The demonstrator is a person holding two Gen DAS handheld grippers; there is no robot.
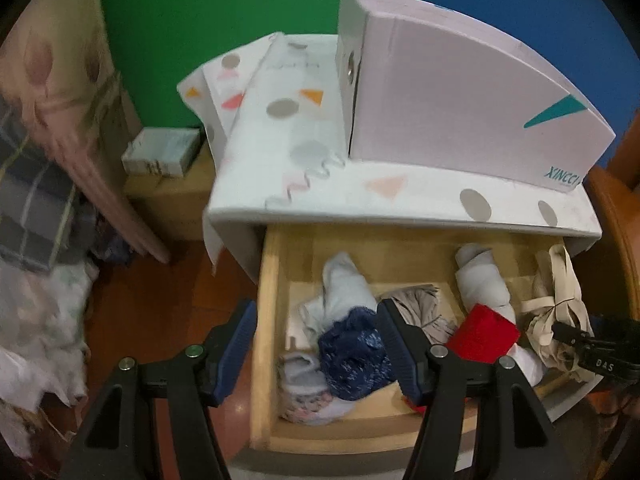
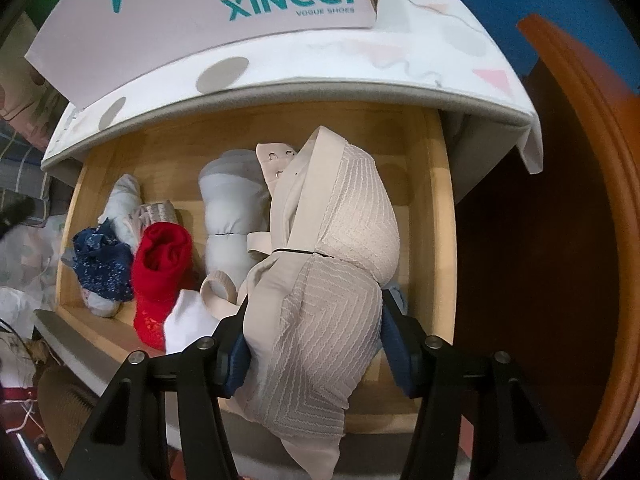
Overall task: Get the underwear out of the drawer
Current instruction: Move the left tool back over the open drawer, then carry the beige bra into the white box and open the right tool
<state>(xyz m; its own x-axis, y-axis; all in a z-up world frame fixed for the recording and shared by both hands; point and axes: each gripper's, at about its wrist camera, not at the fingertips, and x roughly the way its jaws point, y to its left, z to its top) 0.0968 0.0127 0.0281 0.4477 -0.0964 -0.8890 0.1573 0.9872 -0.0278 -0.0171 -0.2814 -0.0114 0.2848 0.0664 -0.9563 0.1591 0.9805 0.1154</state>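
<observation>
1. Left wrist view: the left gripper (image 1: 318, 350) is hovering with its jaws spread wide and nothing between them, above the front left corner of the open wooden drawer (image 1: 267, 300); inside the drawer, a navy speckled piece (image 1: 352, 354) is lying just beside a pale grey roll (image 1: 344, 280), a red roll (image 1: 482, 334) is sitting to the right of them, and a white roll (image 1: 482, 276) is lying behind it; the beige bra (image 1: 556, 304) is sitting at the far right end, where the right gripper (image 1: 576, 340) is reaching it; a white shoe box (image 1: 460, 108) is standing on the patterned cabinet top (image 1: 312, 152).

2. Right wrist view: the right gripper (image 2: 316, 344) is clamping the beige bra (image 2: 332, 280), with its blue pads (image 2: 396, 348) pressing the cup from both sides; the bra is lying at the right side of the drawer (image 2: 438, 220), but I cannot tell whether it is resting on the bottom; the red roll (image 2: 164, 256), the navy speckled piece (image 2: 102, 266) and the white roll (image 2: 230, 208) are sitting to its left; the shoe box (image 2: 200, 12) is showing the word XINCCI.
</observation>
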